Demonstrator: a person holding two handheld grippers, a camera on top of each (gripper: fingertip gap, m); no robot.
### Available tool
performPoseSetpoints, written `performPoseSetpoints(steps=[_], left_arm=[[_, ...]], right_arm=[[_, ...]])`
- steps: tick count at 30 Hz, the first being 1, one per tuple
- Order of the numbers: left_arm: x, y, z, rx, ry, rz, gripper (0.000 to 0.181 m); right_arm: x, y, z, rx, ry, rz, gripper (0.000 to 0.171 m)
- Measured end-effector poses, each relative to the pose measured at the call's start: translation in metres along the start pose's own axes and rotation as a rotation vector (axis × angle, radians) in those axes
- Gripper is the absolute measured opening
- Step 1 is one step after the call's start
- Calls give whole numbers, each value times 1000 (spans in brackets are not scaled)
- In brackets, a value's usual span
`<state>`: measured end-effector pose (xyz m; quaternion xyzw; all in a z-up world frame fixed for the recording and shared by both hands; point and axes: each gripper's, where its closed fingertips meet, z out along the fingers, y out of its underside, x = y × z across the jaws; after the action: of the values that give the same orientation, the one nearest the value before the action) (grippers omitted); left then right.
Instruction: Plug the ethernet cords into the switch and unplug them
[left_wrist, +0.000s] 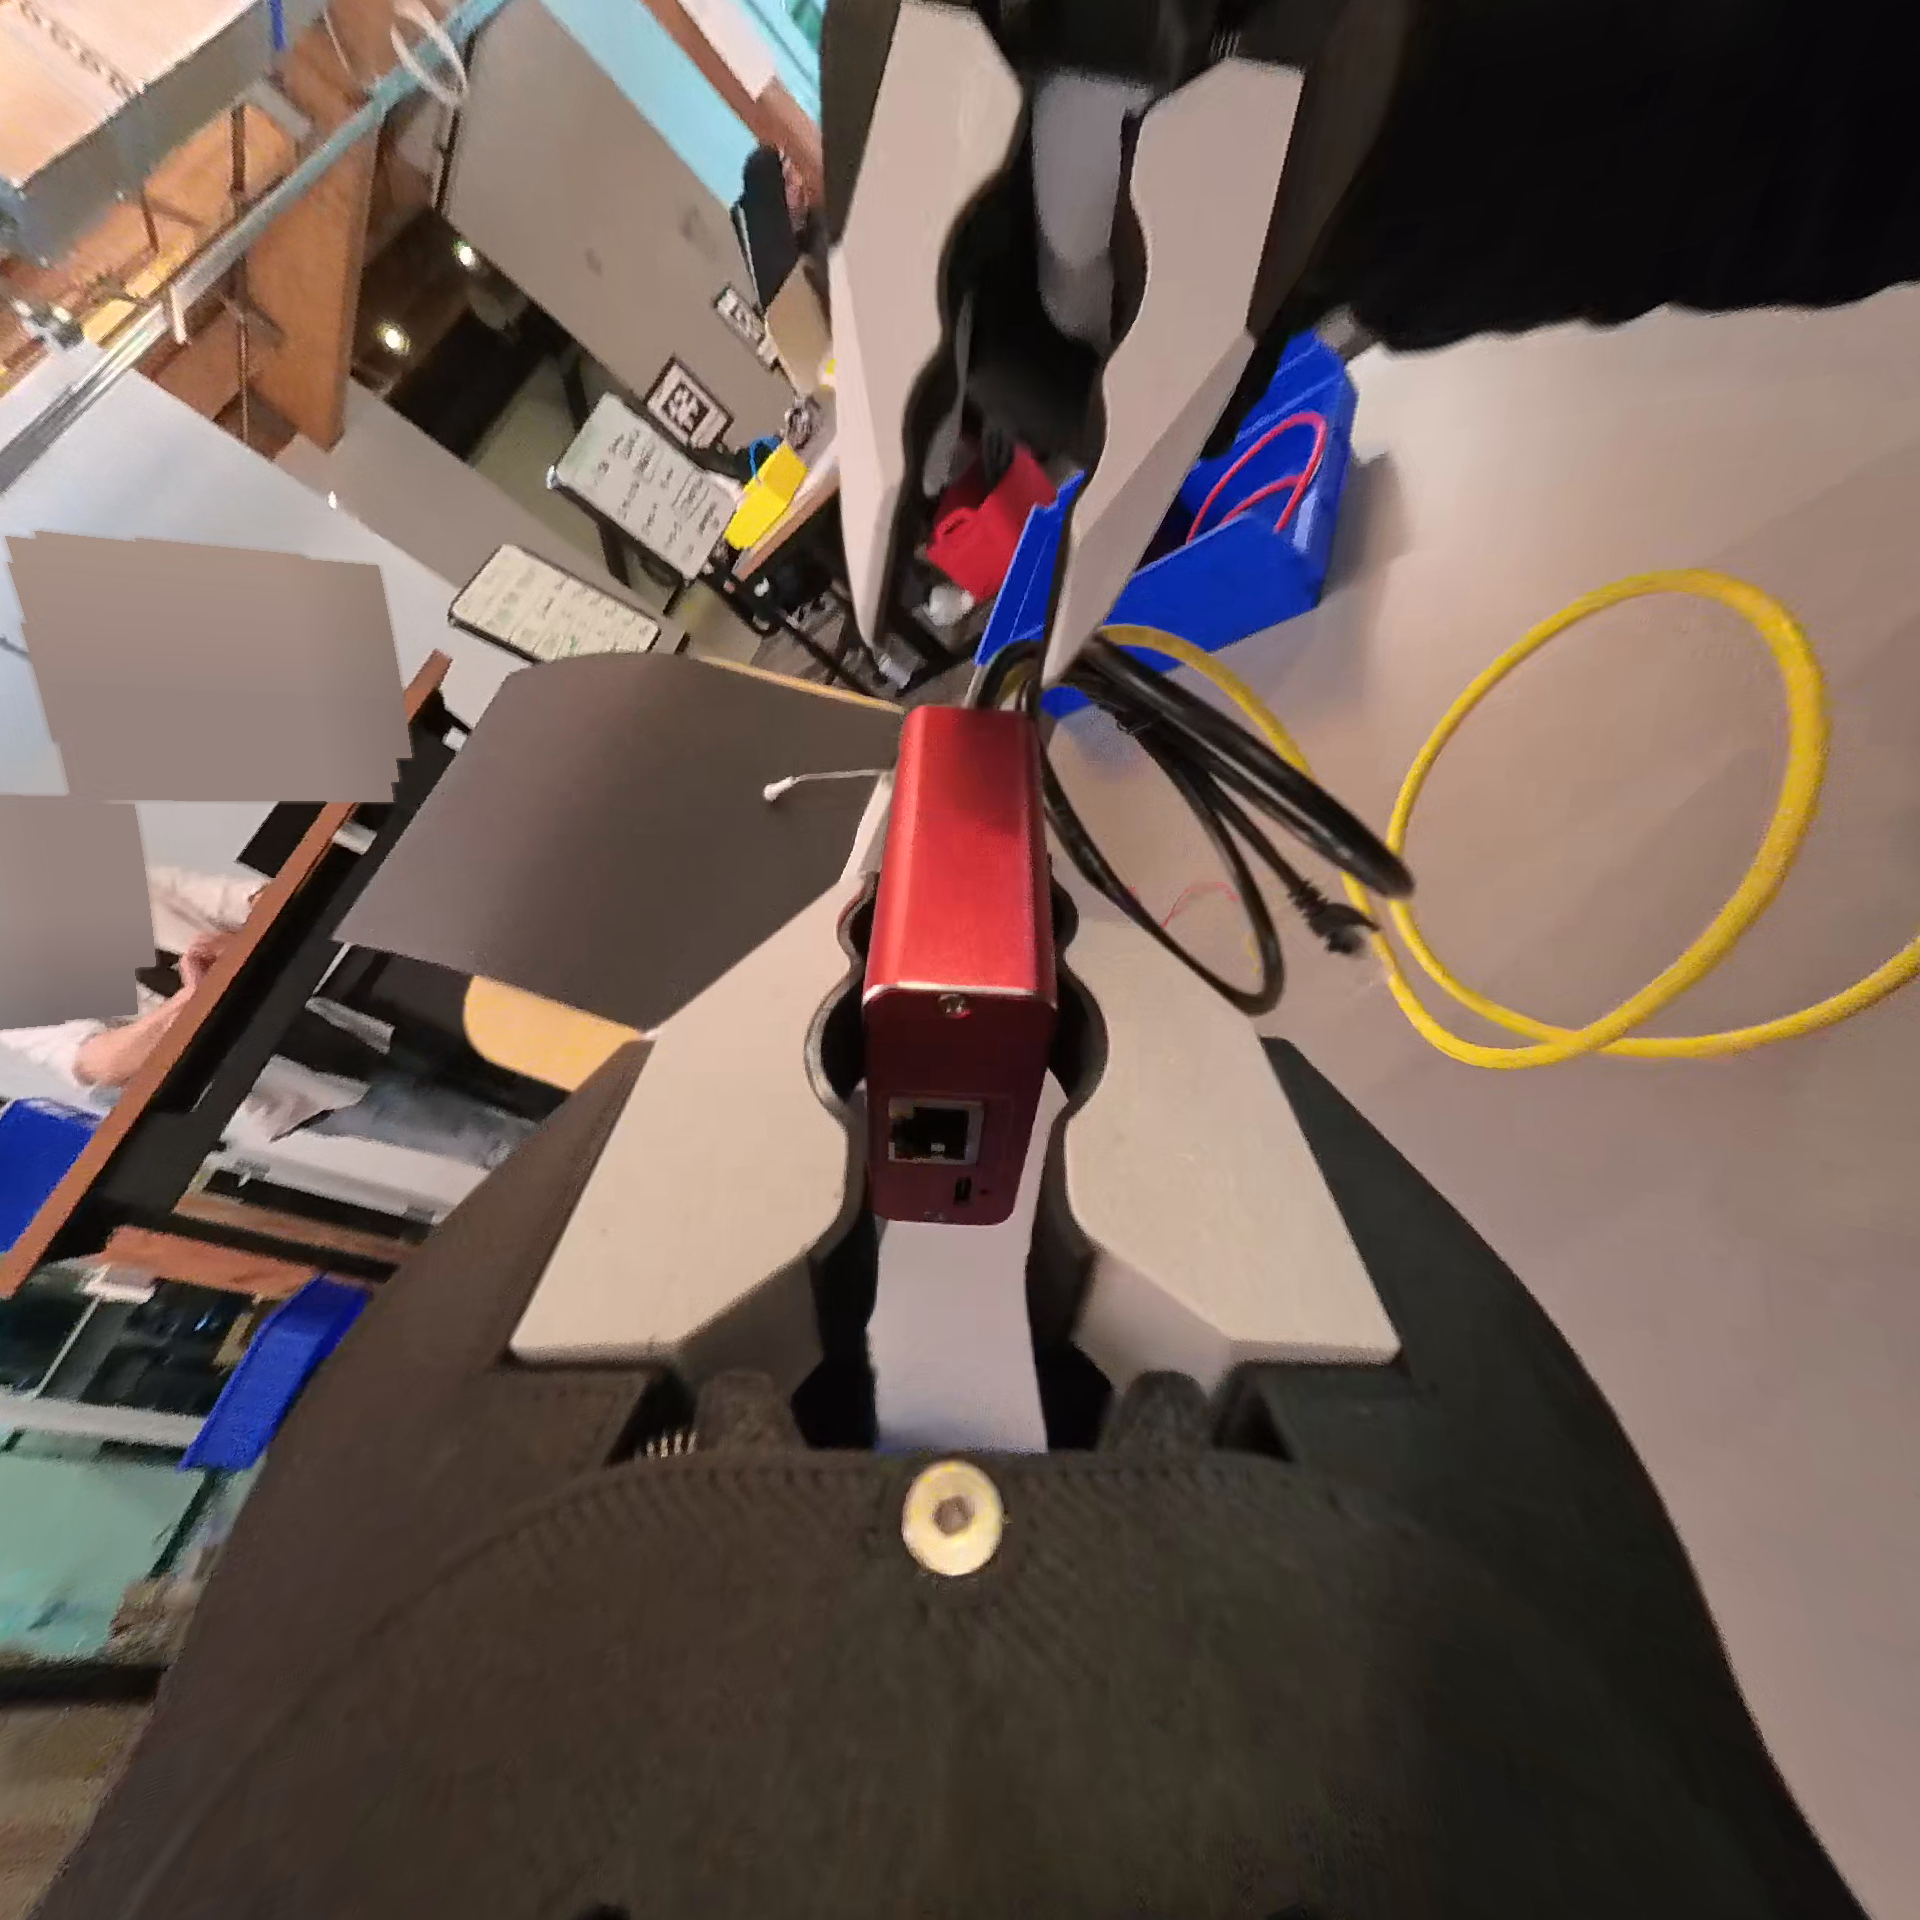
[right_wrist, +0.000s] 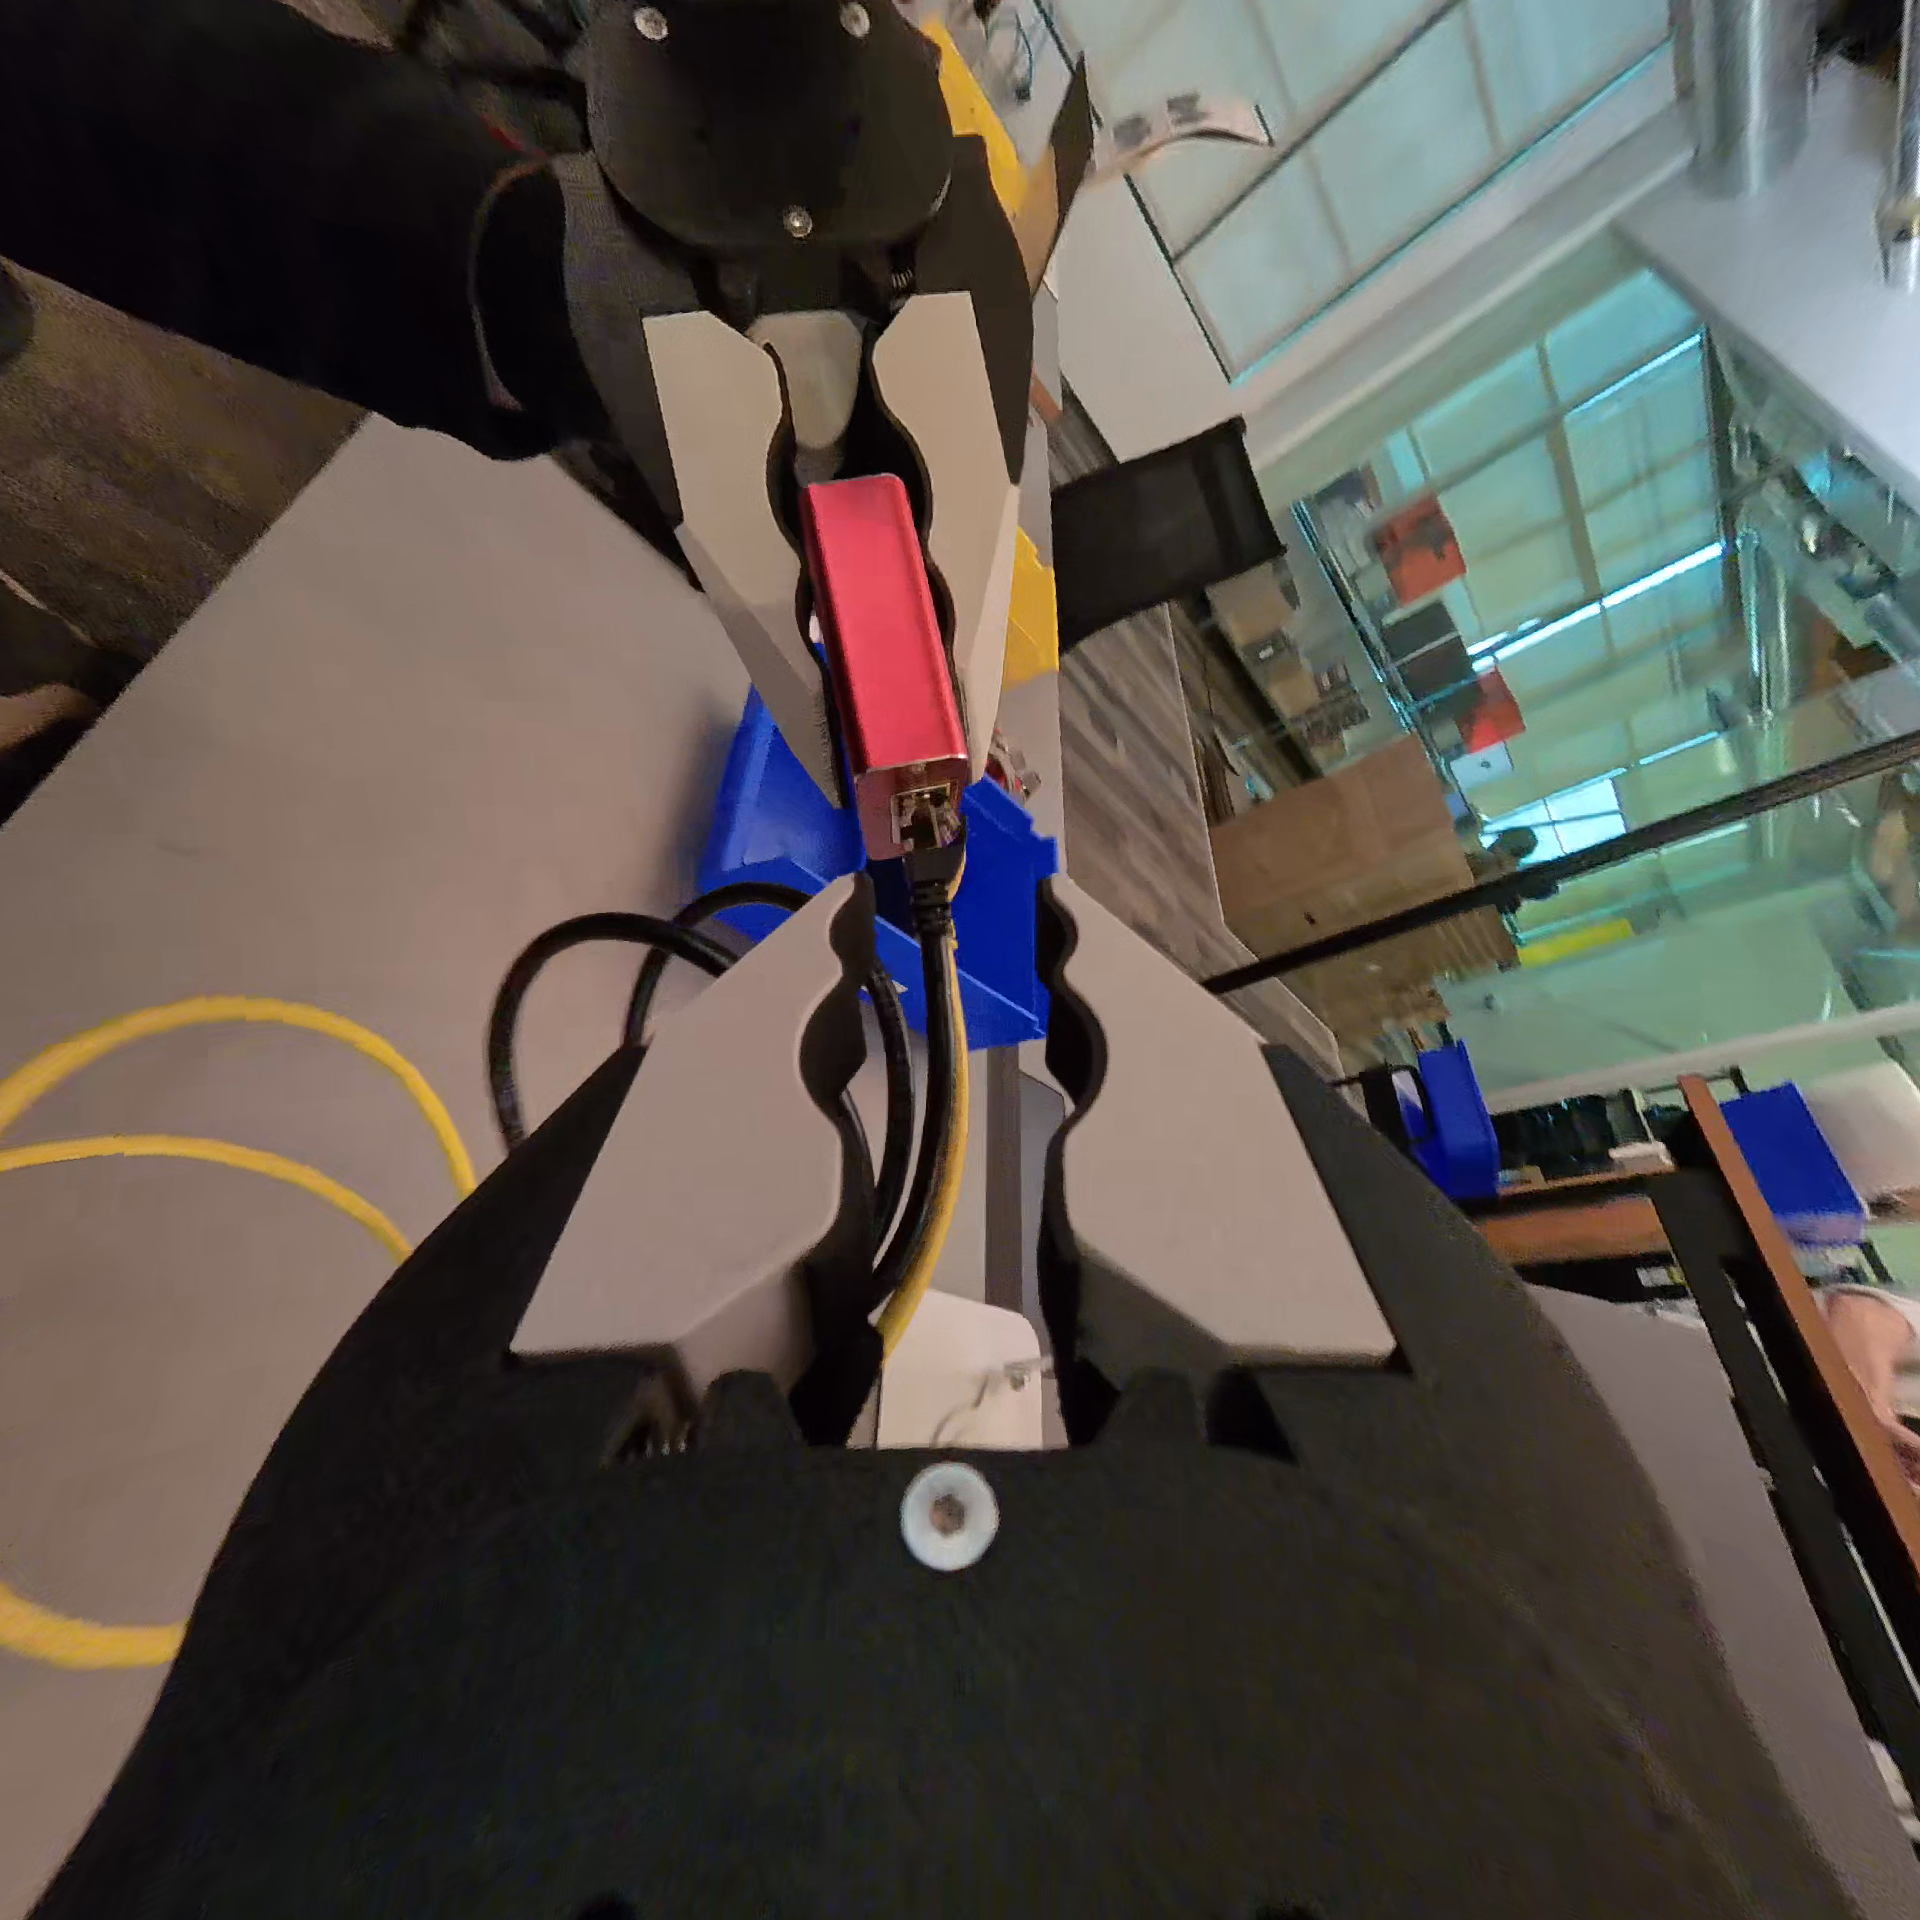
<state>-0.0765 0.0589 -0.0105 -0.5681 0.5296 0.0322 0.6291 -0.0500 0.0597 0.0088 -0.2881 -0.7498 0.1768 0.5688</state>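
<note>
In the left wrist view, the left hand-held gripper (left_wrist: 956, 935) is clamped on the sides of a red metal switch (left_wrist: 961, 935) at frame centre; no readable brand shows. Its long axis runs away from the camera, an empty port facing the lens. Black cords (left_wrist: 1216, 821) and a yellow cord (left_wrist: 1600, 831) trail right over the grey desk (left_wrist: 1558, 1247). In the right wrist view, the right hand-held gripper (right_wrist: 951, 935) stands open around the hanging cords, gripping nothing; the switch (right_wrist: 888, 634) points its cabled end toward the camera, before a blue bin (right_wrist: 987, 935).
</note>
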Motion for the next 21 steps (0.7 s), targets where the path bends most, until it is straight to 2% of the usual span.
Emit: performPoseSetpoints(steps=[9, 18, 21], left_arm=[[7, -20, -5, 94, 59, -11, 25], [9, -23, -4, 113, 87, 2, 25], [9, -19, -2, 99, 92, -3, 25]], right_arm=[[-10, -12, 5, 99, -87, -31, 12], [-12, -16, 6, 127, -113, -30, 12], [-13, -11, 9, 67, -87, -69, 11]])
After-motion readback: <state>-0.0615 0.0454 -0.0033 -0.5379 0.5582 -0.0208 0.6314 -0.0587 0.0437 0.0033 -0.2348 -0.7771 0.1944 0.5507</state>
